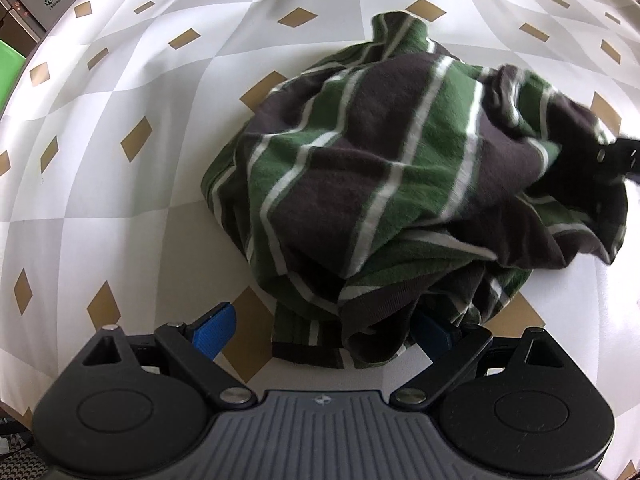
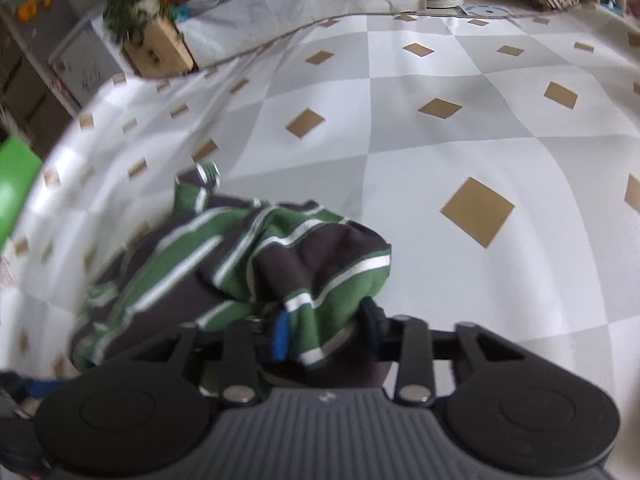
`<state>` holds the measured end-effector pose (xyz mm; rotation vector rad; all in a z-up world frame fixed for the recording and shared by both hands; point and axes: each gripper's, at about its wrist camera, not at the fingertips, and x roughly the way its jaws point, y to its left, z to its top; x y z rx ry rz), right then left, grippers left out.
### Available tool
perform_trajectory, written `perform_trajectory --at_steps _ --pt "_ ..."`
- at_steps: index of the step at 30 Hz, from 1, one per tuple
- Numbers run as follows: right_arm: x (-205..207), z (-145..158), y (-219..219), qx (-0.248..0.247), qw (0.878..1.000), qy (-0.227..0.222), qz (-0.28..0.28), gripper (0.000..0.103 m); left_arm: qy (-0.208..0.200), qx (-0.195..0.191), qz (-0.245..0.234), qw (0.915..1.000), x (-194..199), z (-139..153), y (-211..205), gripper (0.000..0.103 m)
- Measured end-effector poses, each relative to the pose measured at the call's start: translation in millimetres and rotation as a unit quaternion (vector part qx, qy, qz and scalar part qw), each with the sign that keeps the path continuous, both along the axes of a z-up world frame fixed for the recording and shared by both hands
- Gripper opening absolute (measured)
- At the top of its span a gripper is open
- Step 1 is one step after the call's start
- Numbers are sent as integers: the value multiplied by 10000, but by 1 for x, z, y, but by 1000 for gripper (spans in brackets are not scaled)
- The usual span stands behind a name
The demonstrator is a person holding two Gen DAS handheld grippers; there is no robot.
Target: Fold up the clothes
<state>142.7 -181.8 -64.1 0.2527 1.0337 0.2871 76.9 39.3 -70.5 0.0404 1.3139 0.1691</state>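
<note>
- One striped shirt [image 1: 384, 168], green, dark brown and white, crumpled in a heap on the table [image 1: 120, 92], roughly mid-surface and well away from the far edge.
- Table cloth: white and grey diamonds with small tan squares.
- Left gripper [image 1: 324, 332] low over the near side of the heap, jaws spread wide. Left blue pad [image 1: 214, 330] out in the open over bare cloth, right pad tucked under a hanging fold. Nothing pinched, just straddling the shirt's near hem.
- Right gripper [image 2: 324, 334] clamped on a bunched fold of the shirt [image 2: 320, 280], blue pads pressed in on both sides of the fabric. Bit blurry, but the grab looks solid.
- Same right gripper [image 1: 618, 156] poking in from the right edge of the left wrist view, buried in the shirt's right side.
- Beyond the table's far-left corner: a cardboard box [image 2: 160, 48] stuffed with greenery, plus something bright green [image 2: 16, 188] off the left edge.
</note>
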Motion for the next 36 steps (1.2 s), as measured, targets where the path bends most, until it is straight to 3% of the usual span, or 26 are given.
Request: perform_trajectory --at_steps 4,8,13,24,31,36 --pt "2 16 -3 737 9972 -154 -1 20 28 20 55 10000 0 -1 2 94" --pt "2 37 0 1559 9869 -360 211 19 52 5 78 10000 -1 -3 2 94" --pt "-1 59 18 2152 9728 -518 688 19 76 -9 112 9999 -2 -4 4 94" --pt "-10 99 57 2771 9505 -806 1154 19 -133 -35 198 9997 -19 22 12 94" --pt "-20 128 90 3266 9244 -1146 1599 22 -168 62 497 9986 -33 35 26 94" --pt "-18 116 109 2742 9453 -867 1538 36 -96 164 675 9975 -37 34 41 94"
